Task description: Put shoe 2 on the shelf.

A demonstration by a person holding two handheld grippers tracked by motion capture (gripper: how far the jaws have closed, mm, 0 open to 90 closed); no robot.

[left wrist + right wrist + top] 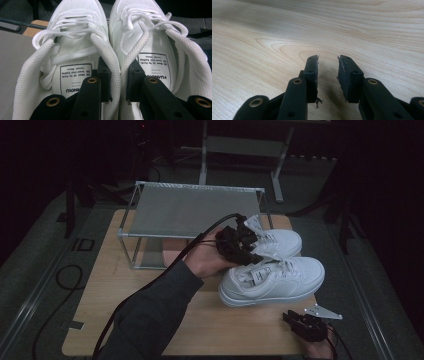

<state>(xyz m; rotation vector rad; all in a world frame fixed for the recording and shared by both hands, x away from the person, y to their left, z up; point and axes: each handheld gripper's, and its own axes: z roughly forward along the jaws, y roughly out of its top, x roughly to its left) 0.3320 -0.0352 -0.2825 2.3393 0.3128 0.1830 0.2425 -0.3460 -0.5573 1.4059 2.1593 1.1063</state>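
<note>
Two white lace-up sneakers sit side by side at the table's right: the near one (285, 281) and the far one (284, 241). My left gripper (245, 246) reaches into them from the heel side. In the left gripper view one jaw is inside the left sneaker (75, 37) and the other inside the right sneaker (150, 32). The left gripper (119, 68) is shut on the two padded inner collars, pressed together. My right gripper (291, 318) rests low near the table's front right edge; in its own view the right gripper (328, 58) is open over bare wood.
A metal-framed shoe rack (190, 210) with a grey shelf stands at the back of the wooden table (125, 285). A pinkish object (172, 251) lies under it. Cables trail off the table to the left. Dark floor and furniture legs surround the table.
</note>
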